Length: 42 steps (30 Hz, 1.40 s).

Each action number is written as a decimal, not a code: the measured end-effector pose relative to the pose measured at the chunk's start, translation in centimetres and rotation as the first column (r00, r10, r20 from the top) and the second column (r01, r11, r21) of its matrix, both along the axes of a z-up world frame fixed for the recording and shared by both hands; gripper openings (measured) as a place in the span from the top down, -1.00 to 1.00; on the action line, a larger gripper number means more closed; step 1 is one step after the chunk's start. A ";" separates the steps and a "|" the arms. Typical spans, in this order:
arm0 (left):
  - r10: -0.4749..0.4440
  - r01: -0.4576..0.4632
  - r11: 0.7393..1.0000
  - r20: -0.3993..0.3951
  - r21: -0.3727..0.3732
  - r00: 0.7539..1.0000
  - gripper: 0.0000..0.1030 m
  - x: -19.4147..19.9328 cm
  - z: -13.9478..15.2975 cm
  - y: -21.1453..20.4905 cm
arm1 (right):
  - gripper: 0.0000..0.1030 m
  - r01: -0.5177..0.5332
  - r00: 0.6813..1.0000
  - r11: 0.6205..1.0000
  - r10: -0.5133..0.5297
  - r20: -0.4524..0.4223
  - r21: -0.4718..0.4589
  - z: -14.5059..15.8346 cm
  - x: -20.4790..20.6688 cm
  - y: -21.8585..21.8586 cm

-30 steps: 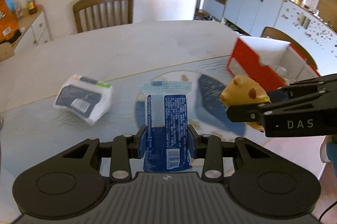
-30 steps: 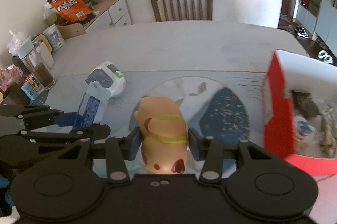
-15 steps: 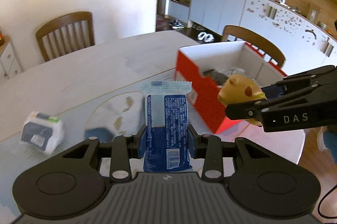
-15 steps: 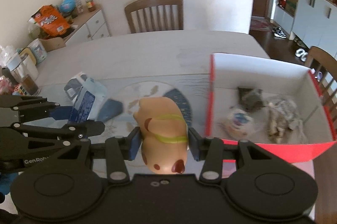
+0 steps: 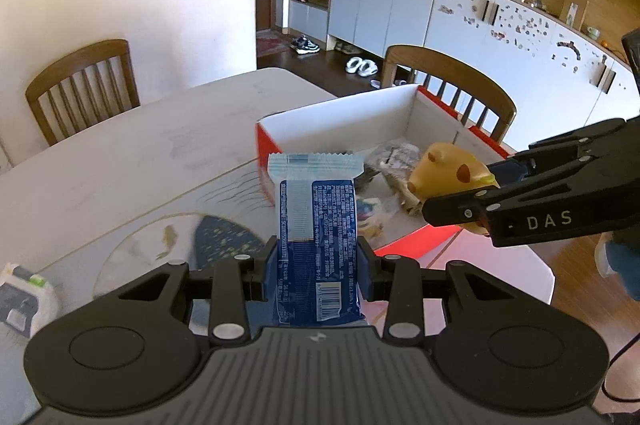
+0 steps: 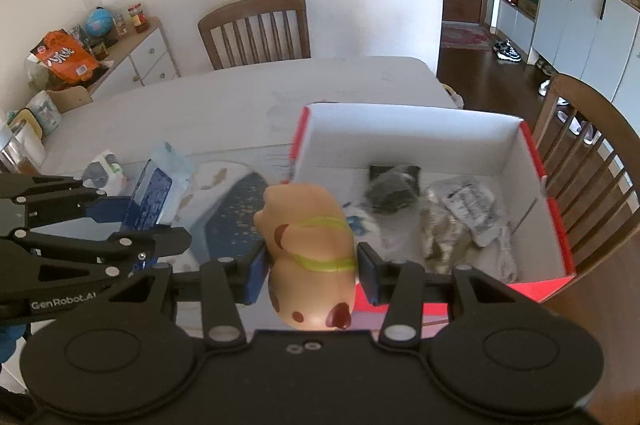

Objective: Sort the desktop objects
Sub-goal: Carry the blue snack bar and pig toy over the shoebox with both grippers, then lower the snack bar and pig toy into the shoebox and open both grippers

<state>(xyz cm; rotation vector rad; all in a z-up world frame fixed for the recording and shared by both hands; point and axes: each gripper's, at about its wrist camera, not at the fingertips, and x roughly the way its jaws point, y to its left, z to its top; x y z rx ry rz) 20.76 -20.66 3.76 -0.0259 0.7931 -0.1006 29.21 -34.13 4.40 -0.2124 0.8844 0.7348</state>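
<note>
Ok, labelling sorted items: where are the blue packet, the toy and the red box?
blue packet [image 5: 316, 225], left wrist view, printed back.
toy [image 6: 310, 245], right wrist view, its body.
red box [image 6: 554, 225], right wrist view, right wall.

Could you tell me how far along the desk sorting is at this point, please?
Done: several wrapped items already lie in the red box. In hand: the left gripper holds a blue packet, the right gripper a tan toy animal, neither dropped in yet. Left: a white pack on the table.
</note>
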 end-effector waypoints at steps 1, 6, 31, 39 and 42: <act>-0.003 0.003 1.000 -0.002 0.002 1.000 0.30 0.4 0.1 -0.4 | 0.10 -0.003 1.000 1.000 0.003 -0.001 -0.005 0.0 0.3 -0.3; -0.028 0.028 1.000 -0.023 0.011 0.999 0.29 2.6 0.0 -2.3 | 0.11 -0.001 1.000 1.000 0.000 -0.006 -0.027 -0.1 2.5 -1.9; -0.073 0.088 0.995 -0.244 0.048 0.967 0.29 14.8 -4.0 -5.6 | 0.10 0.083 0.996 0.986 -0.087 -0.020 -0.144 -4.0 12.2 -6.2; -0.092 0.120 0.989 -0.276 0.089 0.957 0.29 17.2 -5.9 -7.1 | 0.11 0.072 0.996 0.975 -0.083 -0.045 -0.209 -7.0 14.3 -5.1; -0.107 0.136 0.987 -0.282 0.086 0.953 0.29 17.6 -6.3 -7.5 | 0.11 0.078 0.995 0.974 -0.090 -0.045 -0.213 -7.5 15.5 -4.5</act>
